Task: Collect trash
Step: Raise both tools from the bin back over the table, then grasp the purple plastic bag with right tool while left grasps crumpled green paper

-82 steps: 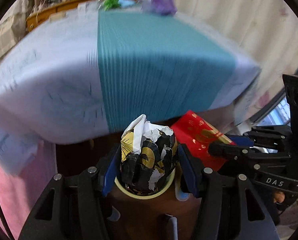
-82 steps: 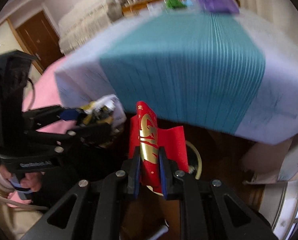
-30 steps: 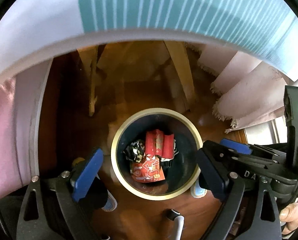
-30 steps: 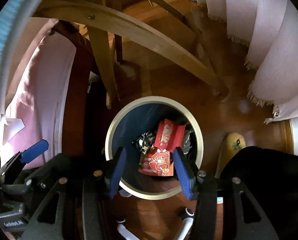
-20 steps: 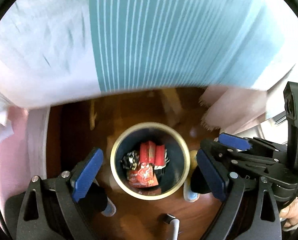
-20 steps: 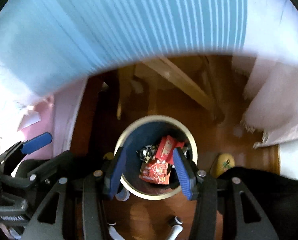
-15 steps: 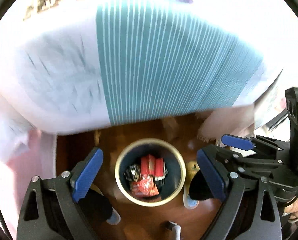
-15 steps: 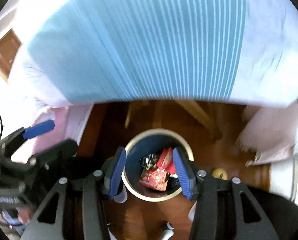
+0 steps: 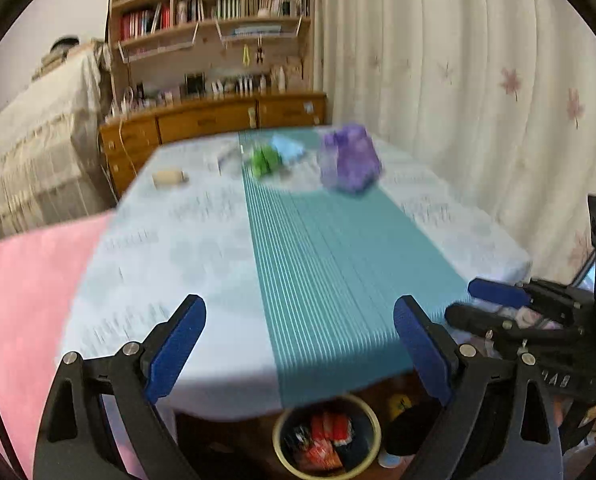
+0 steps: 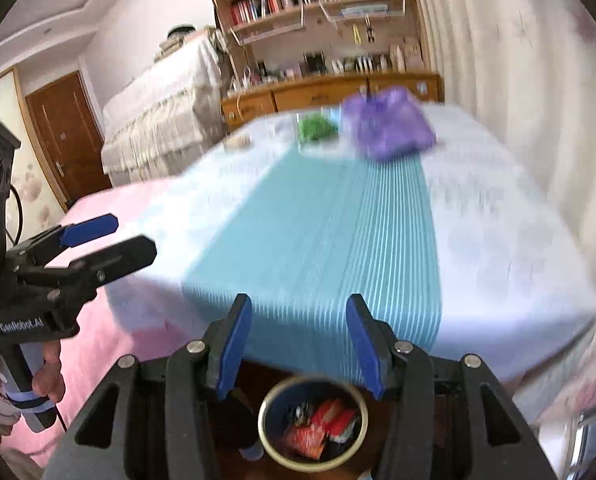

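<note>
A round bin [image 9: 326, 436] [image 10: 313, 422] stands on the floor below the table's near edge, with red and black wrappers inside. My left gripper [image 9: 299, 344] is open and empty, raised over the table's front edge. My right gripper [image 10: 296, 346] is open too, nothing between its blue pads. Far down the table lie a crumpled purple piece [image 9: 349, 164] [image 10: 389, 124] and a green one [image 9: 264, 160] [image 10: 315, 128]. The right gripper's side [image 9: 517, 320] shows at right in the left wrist view, and the left gripper's side [image 10: 70, 256] at left in the right wrist view.
The table [image 9: 202, 240] wears a white cloth with a teal striped runner [image 9: 317, 260]. A small beige object [image 9: 169, 178] lies at its far left. A pink cover [image 9: 26, 280] is on the left, curtains [image 9: 457, 100] on the right, a wooden dresser and shelves behind.
Both grippers have risen from just over the bin to above the table edge and tilted up. The wrappers they held earlier now lie in the bin. The table top has come into view.
</note>
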`<state>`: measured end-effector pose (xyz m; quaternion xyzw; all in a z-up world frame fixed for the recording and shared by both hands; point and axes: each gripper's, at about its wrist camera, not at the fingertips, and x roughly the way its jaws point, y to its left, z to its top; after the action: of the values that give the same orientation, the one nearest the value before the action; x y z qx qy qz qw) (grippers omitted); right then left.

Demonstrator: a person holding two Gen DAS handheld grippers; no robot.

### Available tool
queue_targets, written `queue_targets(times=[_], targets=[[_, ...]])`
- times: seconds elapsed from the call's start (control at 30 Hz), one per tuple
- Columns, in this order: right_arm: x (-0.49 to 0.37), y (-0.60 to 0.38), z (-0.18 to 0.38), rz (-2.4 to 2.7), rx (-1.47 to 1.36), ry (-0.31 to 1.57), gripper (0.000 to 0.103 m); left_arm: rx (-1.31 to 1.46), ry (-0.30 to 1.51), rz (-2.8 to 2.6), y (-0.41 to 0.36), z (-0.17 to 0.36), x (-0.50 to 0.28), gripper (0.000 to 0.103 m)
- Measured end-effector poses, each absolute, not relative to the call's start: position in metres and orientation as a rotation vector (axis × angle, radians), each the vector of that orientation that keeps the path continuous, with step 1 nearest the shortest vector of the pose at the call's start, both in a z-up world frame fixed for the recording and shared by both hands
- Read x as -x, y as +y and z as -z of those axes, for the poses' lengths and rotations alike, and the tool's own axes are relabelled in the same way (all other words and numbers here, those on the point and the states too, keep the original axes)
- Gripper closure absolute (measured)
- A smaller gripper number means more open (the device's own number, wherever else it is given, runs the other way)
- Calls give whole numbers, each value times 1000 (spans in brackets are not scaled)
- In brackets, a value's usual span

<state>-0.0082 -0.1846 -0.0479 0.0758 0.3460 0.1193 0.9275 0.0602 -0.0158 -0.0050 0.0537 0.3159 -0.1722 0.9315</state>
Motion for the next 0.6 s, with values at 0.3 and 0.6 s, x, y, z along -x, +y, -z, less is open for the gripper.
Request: queue_targets(times=[0.3, 0.6], targets=[[-77, -204, -21, -173, -169, 626, 29, -175, 591, 317, -23, -48, -147, 1], [-190, -193, -16, -66, -96, 659, 29, -178, 682, 299, -39, -46, -257, 1]])
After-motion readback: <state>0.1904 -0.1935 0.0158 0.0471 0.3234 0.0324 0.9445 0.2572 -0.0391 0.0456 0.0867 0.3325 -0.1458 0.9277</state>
